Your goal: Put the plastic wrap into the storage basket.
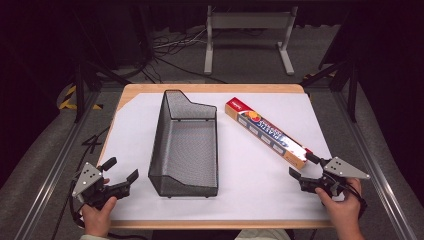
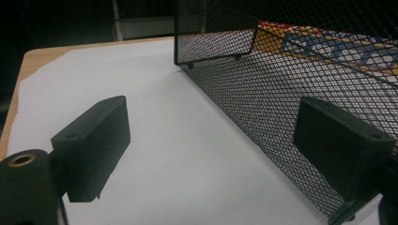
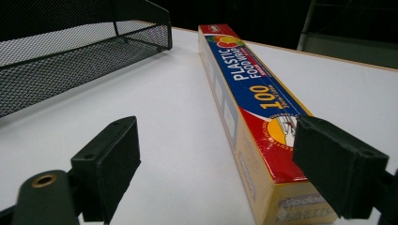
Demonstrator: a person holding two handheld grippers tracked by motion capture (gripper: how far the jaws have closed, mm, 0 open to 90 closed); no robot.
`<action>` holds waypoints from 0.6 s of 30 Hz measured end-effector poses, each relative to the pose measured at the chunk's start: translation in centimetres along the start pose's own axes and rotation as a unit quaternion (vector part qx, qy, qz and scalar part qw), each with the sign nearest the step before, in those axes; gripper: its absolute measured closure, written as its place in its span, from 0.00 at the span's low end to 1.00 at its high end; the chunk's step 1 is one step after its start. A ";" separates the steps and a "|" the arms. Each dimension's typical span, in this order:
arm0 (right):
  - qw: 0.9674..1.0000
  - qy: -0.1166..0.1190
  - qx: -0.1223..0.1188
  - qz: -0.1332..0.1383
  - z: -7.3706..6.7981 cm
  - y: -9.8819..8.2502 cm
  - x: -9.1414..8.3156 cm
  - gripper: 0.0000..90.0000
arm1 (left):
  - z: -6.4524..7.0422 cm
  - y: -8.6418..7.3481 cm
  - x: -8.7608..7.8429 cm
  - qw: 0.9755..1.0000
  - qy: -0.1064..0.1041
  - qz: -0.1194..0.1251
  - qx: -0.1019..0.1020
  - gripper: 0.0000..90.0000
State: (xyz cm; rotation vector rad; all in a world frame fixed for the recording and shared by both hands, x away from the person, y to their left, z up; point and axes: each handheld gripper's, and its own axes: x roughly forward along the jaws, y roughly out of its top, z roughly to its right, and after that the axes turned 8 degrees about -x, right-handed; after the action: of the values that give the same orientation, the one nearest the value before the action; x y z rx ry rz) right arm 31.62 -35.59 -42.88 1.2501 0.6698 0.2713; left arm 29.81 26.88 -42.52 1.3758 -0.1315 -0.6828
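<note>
white sheet (image 1: pixel 260 185) covers wooden table (image 1: pixel 210 88) | grey floor (image 1: pixel 45 150) | perhaps cables (image 1: pixel 170 47)

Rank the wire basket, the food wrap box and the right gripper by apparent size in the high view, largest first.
1. wire basket, clearly the largest.
2. food wrap box, long but narrow.
3. right gripper, the smallest, fingers open beside the box's near end.

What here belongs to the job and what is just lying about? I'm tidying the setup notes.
Job:
- plastic wrap box, near end by the open right claw
- mesh basket, beside the open left claw

Lying about:
- grey metal stand
- floor cables
</note>
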 end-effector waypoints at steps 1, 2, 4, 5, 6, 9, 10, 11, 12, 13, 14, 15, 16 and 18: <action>1.000 0.000 0.000 -0.002 0.0 0.0 0.0 0.17 | 0.0 0.0 0.0 1.000 0.002 -0.001 -0.001 0.14; 1.000 0.000 -0.001 -0.003 -0.1 0.0 0.0 0.17 | 0.0 0.1 0.0 1.000 0.001 -0.001 0.001 0.14; 1.000 0.000 -0.002 -0.004 -0.1 0.1 0.0 0.17 | 0.1 0.1 0.0 1.000 0.004 -0.003 0.003 0.14; 1.000 0.001 -0.005 -0.005 -0.1 0.1 0.0 0.17 | 0.1 0.1 0.1 1.000 0.007 -0.002 0.004 0.14; 1.000 0.000 -0.004 -0.007 -0.2 0.2 0.0 0.17 | 0.2 0.1 0.1 1.000 0.009 -0.004 0.005 0.14; 1.000 0.008 -0.009 -0.015 -0.3 0.2 0.2 0.17 | 0.2 0.1 0.2 1.000 0.013 -0.008 0.007 0.14; 1.000 0.010 -0.010 -0.019 -0.4 0.3 0.3 0.17 | 0.2 0.0 0.1 1.000 0.014 -0.009 0.007 0.14; 1.000 0.014 -0.011 -0.023 -0.4 0.5 0.4 0.17 | 0.3 0.0 0.1 1.000 0.016 -0.008 0.007 0.14; 1.000 0.016 -0.009 -0.025 -0.5 0.7 0.5 0.17 | 0.2 0.0 0.1 1.000 0.016 -0.007 0.007 0.14; 0.999 0.020 -0.007 -0.024 -0.5 1.0 0.6 0.17 | 0.2 0.0 0.1 1.000 0.018 -0.007 0.006 0.14; 0.999 0.023 -0.007 -0.025 -0.6 1.4 0.6 0.17 | 0.2 -0.1 0.1 1.000 0.020 -0.006 0.003 0.14; 0.999 0.024 -0.010 -0.025 -0.6 1.7 0.6 0.17 | 0.2 -0.1 0.0 1.000 0.020 -0.006 0.003 0.14; 0.999 0.024 -0.010 -0.028 -0.5 2.1 0.6 0.17 | 0.2 -0.1 0.0 1.000 0.023 -0.006 0.002 0.14; 0.999 0.030 -0.001 -0.027 -0.4 2.8 0.6 0.17 | 0.2 -0.1 0.0 1.000 0.024 -0.006 0.003 0.14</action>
State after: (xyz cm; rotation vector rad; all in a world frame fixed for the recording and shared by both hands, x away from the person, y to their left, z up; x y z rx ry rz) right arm 32.31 -34.10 -40.54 1.2236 0.7541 0.2656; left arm 29.70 26.65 -42.53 1.3980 -0.0863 -0.6596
